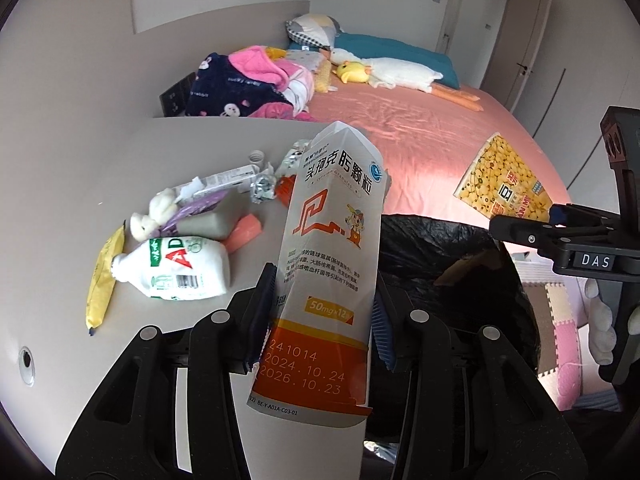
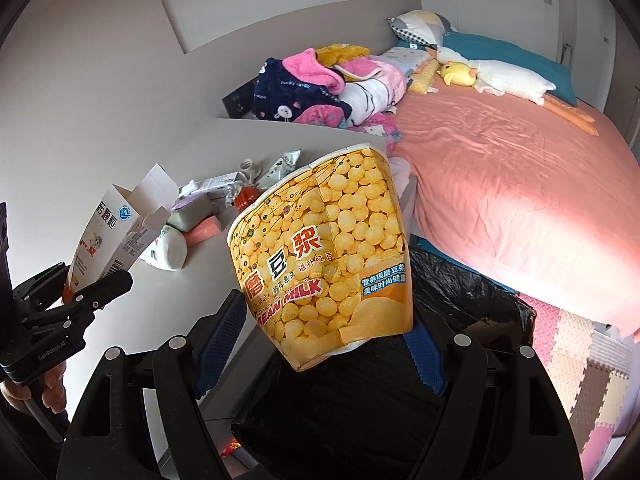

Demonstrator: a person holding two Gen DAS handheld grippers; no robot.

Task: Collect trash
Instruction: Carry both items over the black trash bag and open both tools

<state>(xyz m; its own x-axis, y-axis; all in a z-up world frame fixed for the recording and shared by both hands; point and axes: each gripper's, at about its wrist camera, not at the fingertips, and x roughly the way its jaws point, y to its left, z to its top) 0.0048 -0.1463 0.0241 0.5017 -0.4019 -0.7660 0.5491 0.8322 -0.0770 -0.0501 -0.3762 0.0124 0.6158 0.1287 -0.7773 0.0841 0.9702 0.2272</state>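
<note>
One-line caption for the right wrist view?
Right gripper holds a soy milk paper cup over the black trash bag; left gripper grips a medicine box.

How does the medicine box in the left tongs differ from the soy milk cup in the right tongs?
The medicine box is tall, flat-sided and mostly white with an orange base; the soy milk cup is round, tapered and yellow all over. The box's end flaps stand open, while the cup looks creased. Both are empty packaging, each pinched in tongs, left and right, near the black trash bag.
</note>
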